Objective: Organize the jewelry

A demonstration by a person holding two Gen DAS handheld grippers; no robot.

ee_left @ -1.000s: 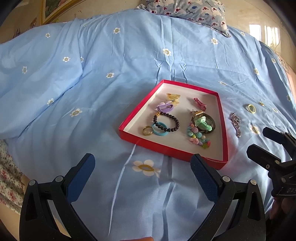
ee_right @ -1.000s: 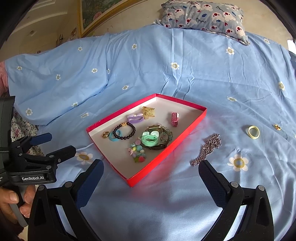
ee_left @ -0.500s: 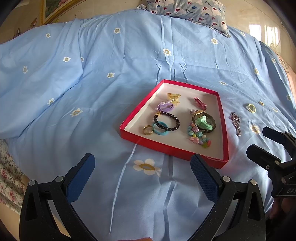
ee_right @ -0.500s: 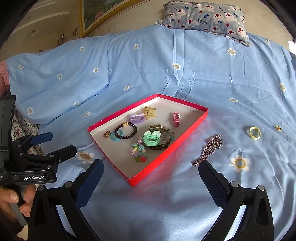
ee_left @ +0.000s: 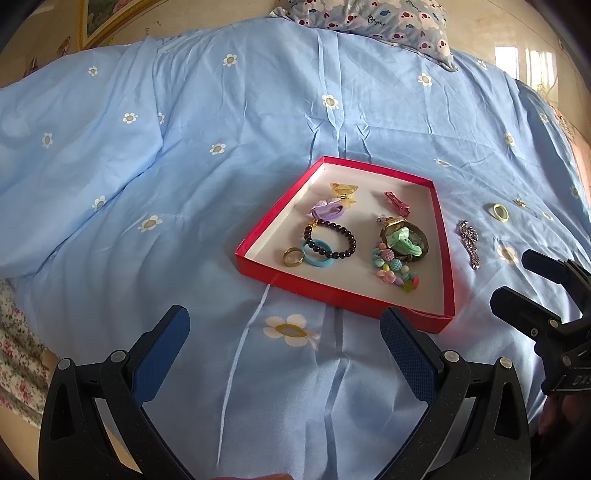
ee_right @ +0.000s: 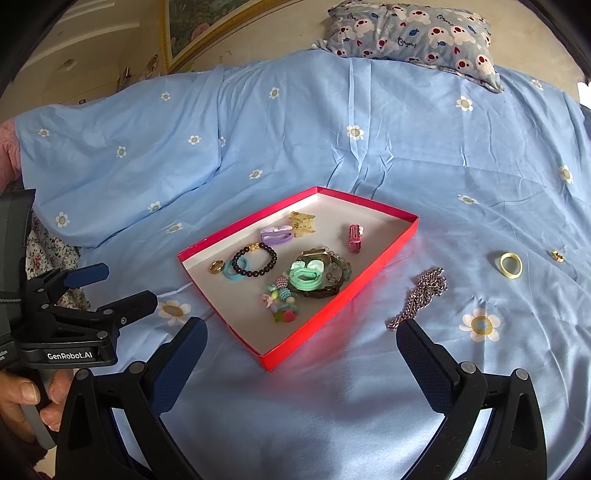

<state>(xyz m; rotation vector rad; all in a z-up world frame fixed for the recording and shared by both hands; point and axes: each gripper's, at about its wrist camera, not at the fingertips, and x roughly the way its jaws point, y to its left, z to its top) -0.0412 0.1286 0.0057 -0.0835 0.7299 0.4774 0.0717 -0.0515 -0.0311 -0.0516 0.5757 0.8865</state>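
A red tray [ee_left: 447, 273] [ee_right: 373, 266] lies on the blue bedsheet and holds several pieces: a dark bead bracelet [ee_left: 330, 238] [ee_right: 255, 260], a gold ring [ee_left: 293, 256] [ee_right: 217, 266], a blue band [ee_left: 317, 256], a green hair tie [ee_right: 306, 275], and coloured clips. To the right of the tray lie a silver chain [ee_left: 469, 238] [ee_right: 419, 297], a yellow ring [ee_left: 499, 212] [ee_right: 511, 264] and a small gold piece [ee_right: 557, 255]. My left gripper [ee_left: 284, 345] [ee_right: 110, 288] is open and empty before the tray. My right gripper [ee_right: 301, 350] [ee_left: 524, 277] is open and empty near the chain.
A patterned pillow [ee_right: 413, 33] lies at the far end of the bed. A picture frame [ee_right: 207, 33] leans at the back left. A floral cloth [ee_left: 18, 354] shows at the bed's left edge.
Both views have crept slightly; the tray and jewelry stay in place. Both grippers remain open.
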